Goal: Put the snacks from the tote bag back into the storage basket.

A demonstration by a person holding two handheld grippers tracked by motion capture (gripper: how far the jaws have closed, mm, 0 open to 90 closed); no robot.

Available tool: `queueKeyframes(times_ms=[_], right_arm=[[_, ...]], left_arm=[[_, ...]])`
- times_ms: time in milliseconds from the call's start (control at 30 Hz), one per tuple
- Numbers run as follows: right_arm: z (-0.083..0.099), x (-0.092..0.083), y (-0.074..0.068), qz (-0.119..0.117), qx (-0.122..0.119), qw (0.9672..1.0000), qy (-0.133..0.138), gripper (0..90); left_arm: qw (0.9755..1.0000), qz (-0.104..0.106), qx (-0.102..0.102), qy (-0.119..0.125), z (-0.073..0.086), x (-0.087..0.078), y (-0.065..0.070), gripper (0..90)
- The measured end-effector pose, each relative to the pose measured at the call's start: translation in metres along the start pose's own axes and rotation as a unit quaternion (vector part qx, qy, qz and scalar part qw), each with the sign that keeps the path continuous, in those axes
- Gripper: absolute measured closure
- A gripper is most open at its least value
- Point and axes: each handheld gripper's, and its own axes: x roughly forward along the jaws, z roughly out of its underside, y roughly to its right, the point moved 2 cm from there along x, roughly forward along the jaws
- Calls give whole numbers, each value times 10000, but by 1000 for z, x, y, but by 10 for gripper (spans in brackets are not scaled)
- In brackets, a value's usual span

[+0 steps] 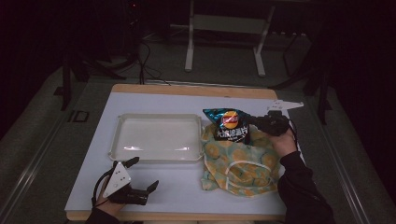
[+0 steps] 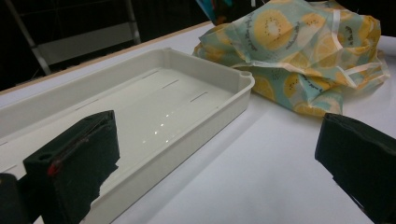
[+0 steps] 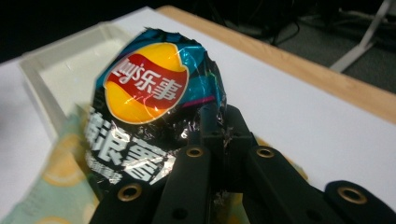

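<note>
— Fingers (image 2: 70,172) of the left gripper (image 1: 140,179) rest spread beside the white tray (image 1: 116,140).
— The right gripper (image 1: 252,120) pinches the chip bag (image 1: 229,125), half out of the fruit-print cloth bag (image 1: 240,170); it should lift straight, keeping the pinch firm.

Tray (image 1: 159,137) left of cloth bag (image 1: 240,163), chip packet (image 1: 229,125) above bag, all on table (image 1: 187,191)
</note>
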Motion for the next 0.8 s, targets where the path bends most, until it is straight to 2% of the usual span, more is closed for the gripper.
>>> queueKeyframes(times_ms=[200,367,533,800], right_arm=[[-15,-18,0,71,-42,9998,177,900],[-30,-31,-2,207,-158,9993,270,900],[-46,-44,-4,337,-167,9982,475,900],[-72,-56,-13,440,-283,9964,674,900]], left_arm=[[10000,-2,7,8,0,0,0,3],[10000,-1,25,-27,0,0,0,3],[10000,4,28,-27,0,0,0,3],[10000,15,33,-22,0,0,1,3]])
